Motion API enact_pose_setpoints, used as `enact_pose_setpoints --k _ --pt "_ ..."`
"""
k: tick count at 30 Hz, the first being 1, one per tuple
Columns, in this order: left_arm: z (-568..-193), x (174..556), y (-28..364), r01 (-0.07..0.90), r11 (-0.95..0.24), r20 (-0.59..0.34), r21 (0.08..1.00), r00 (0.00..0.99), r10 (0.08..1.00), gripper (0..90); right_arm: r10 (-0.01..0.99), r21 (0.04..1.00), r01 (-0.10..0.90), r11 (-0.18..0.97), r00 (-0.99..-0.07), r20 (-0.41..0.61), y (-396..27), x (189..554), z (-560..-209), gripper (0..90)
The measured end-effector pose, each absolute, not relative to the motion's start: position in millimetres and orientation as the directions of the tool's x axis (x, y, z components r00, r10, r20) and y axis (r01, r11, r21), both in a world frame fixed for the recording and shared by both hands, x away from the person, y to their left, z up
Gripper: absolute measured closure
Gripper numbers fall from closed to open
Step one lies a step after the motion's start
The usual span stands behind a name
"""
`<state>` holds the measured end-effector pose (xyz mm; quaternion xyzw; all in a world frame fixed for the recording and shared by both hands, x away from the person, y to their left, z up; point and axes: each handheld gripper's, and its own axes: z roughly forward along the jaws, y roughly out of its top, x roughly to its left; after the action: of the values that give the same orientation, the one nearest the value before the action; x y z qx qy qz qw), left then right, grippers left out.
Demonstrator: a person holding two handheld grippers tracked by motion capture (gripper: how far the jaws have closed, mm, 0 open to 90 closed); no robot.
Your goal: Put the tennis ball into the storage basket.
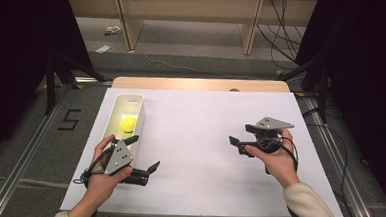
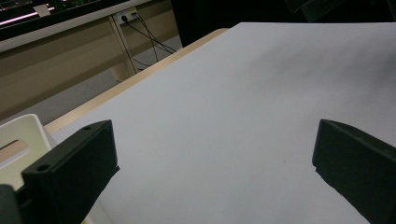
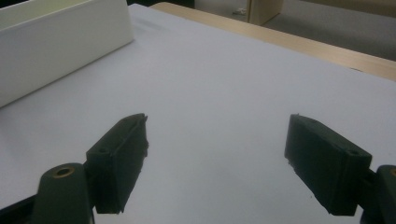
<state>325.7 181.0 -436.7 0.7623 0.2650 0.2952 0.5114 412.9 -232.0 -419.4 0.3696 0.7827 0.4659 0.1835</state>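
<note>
Both tongs gape wide and empty, the left gripper (image 1: 144,152) at the worktop's near-left edge beside the white bin (image 1: 116,108) holding the yellow ball (image 1: 127,123), the right gripper (image 1: 240,133) mid-right; the ball looks light, round, likely slippery, best pinched across its middle.

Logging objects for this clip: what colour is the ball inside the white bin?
Yellow-green; the ball lies in the white bin, clearest in the high view.

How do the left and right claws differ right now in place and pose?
The left claw sits beside the near end of the white bin that holds the yellow ball; the right claw is far from it, over bare white paper. The left points right, the right points left. Both are open and hold nothing.
</note>
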Motion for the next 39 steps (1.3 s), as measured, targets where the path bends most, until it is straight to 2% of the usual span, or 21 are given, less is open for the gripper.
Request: enact_pose_setpoints --k 39 --pt "-435.8 325.7 181.8 0.101 -0.332 0.178 0.938 0.681 0.71 0.0 0.798 0.868 0.426 0.255 -0.599 0.06 -276.6 385.1 -423.4 21.8"
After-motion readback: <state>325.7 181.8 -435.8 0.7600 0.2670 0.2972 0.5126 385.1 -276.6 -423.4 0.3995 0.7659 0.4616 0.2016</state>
